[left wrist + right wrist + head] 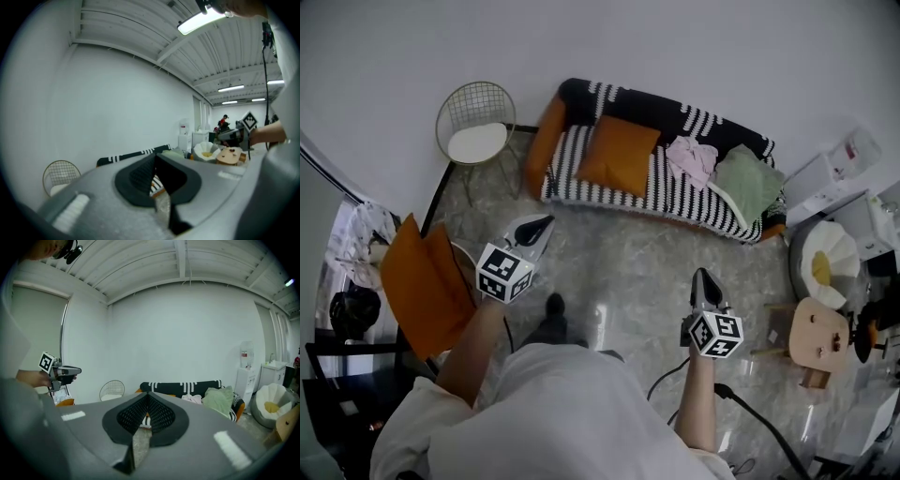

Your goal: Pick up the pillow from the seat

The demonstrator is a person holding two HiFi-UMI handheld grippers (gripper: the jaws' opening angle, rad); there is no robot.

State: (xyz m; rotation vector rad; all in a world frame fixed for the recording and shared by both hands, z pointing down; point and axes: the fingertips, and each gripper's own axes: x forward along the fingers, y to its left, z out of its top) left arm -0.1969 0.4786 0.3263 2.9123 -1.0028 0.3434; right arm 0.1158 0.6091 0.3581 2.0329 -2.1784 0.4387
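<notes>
An orange pillow leans against the backrest on the left part of a black-and-white striped sofa. Both grippers hover over the marbled floor, well short of the sofa. My left gripper points toward the sofa's left end with its jaws shut and nothing between them. My right gripper is lower right in the head view, also shut and empty. In the left gripper view my shut jaws hide most of the sofa. In the right gripper view the sofa stands straight ahead behind my shut jaws; the pillow is mostly hidden.
A pink cloth and a green cloth lie on the sofa's right half. A wire chair with a white seat stands left of the sofa. Orange cushions sit at my left. A white shell-shaped seat and a wooden stool stand at right.
</notes>
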